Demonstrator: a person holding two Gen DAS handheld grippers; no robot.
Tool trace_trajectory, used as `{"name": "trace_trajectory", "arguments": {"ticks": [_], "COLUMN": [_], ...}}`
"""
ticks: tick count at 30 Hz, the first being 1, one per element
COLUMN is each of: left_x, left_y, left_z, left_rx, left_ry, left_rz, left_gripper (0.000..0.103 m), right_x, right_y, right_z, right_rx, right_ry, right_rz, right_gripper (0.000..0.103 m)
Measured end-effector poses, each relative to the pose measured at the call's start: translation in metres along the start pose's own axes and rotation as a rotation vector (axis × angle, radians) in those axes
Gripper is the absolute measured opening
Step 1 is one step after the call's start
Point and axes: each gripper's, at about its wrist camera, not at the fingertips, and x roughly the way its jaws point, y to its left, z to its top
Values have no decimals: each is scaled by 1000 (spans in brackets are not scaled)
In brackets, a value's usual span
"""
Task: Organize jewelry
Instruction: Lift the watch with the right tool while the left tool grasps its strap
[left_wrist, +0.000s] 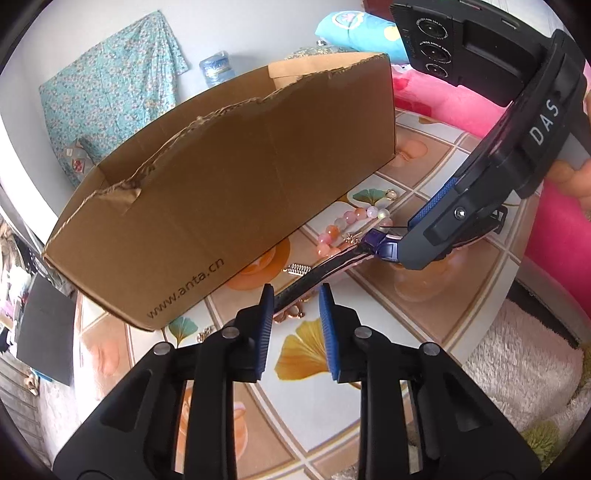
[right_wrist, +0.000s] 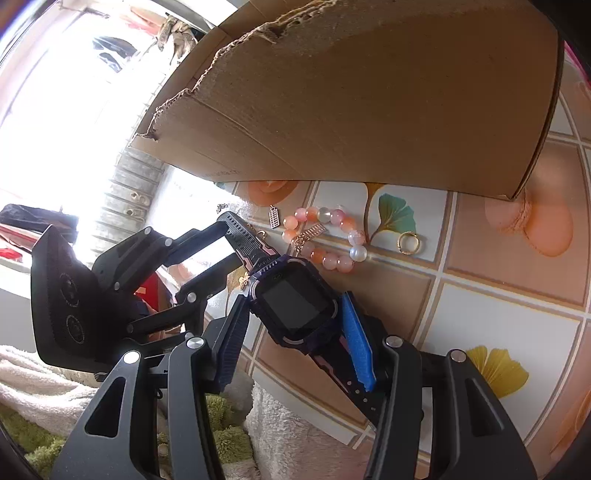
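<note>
Clearly the step in hand is a two-handed carry of the watch (right_wrist: 295, 302) toward the box (left_wrist: 236, 177), and doing it well depends on both grips agreeing. The right claw (right_wrist: 295, 328) is clenched on the watch body, a pad pressing each side of the case, with the screen facing up and the buckle strap trailing back under the blue pad. The left claw (left_wrist: 295, 295) has its pads at the tip of the far strap (left_wrist: 314, 273); the jaws stand narrow around it, but whether they already press the rubber I cannot tell from either view. The watch hangs just above the desk (left_wrist: 424, 295), near the bead bracelet (right_wrist: 325, 236), the ring (right_wrist: 408, 243) and small gold charms, all lying loose beside the box's near wall. My advice: let the left claw close fully on the strap before anything rises, so the band stays straight and cannot sweep the beads. Lift both ends together and level, clear the torn cardboard rim with room to spare, then lower inside and let go of the strap end first. The likely slip is a twisting strap dragging the bracelet along.
</note>
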Motion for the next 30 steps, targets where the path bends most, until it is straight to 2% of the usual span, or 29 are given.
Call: {"name": "trace_trajectory", "arguments": {"ticks": [5,11,15,24,30], "left_x": [3,0,-6,-14,-22], "left_y": [-4,-8,-16,-27,-28], "left_z": [1,3,3,4,10], "left_rx": [25,63,100,137,123], "left_ry": [4,-5,-27,-56,-90], "left_rz": [12,42,74,104,104], "left_gripper": [19,14,9,6,5], "right_x": [-3,-6,-5,4,8], "right_y": [-1,10,27,60,66], "right_z": [-3,-11,-21,-42,-51], "right_rx": [-22,-92,-207,-438,-508], "right_ry": [-17,-49,-78,-95,-105], "right_rz": [2,-42,-149,-361,-424], "right_gripper": [50,50,50,50,50]}}
